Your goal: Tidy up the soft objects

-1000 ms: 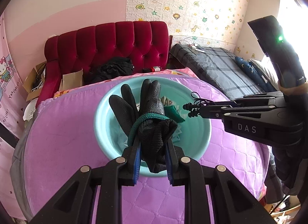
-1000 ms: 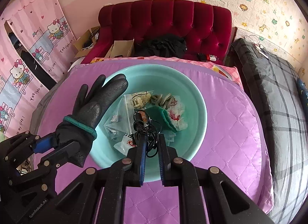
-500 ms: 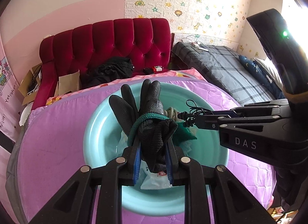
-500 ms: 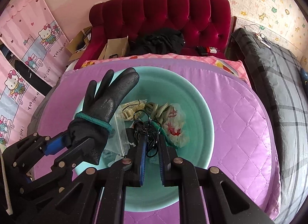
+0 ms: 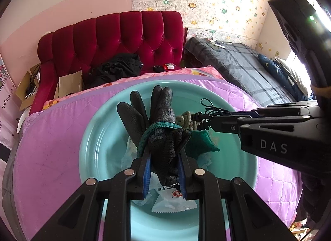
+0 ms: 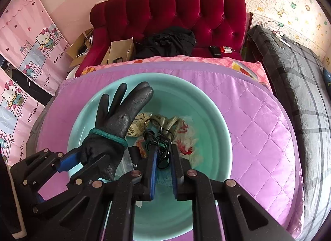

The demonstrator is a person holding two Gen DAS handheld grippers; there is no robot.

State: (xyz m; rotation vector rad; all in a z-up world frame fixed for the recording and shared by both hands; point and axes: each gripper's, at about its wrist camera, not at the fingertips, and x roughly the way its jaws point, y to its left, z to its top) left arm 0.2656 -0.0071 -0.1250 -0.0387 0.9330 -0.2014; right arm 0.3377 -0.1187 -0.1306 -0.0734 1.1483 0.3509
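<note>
My left gripper (image 5: 164, 158) is shut on the knitted cuff of a black glove (image 5: 157, 125) with a teal band; its fingers point up and away. In the right wrist view the glove (image 6: 122, 116) and left gripper (image 6: 89, 158) sit at the left. My right gripper (image 6: 163, 152) is shut on a bundle of thin black cable (image 6: 158, 143); it reaches in from the right in the left wrist view (image 5: 206, 118). Both hang over a teal basin (image 6: 211, 129) holding a green cloth pouch (image 5: 198, 141), a beige cord (image 5: 184, 119) and plastic packets (image 5: 173, 199).
The basin stands on a round table under a purple quilted cover (image 6: 258, 127). Behind it is a red tufted sofa (image 5: 124, 38) with black clothes (image 6: 167, 42) and cardboard. A bed with grey plaid bedding (image 5: 238, 65) lies to the right.
Both grippers have moved forward and down over the basin, which now fills more of each view. The glove and the cable stay gripped as before.
</note>
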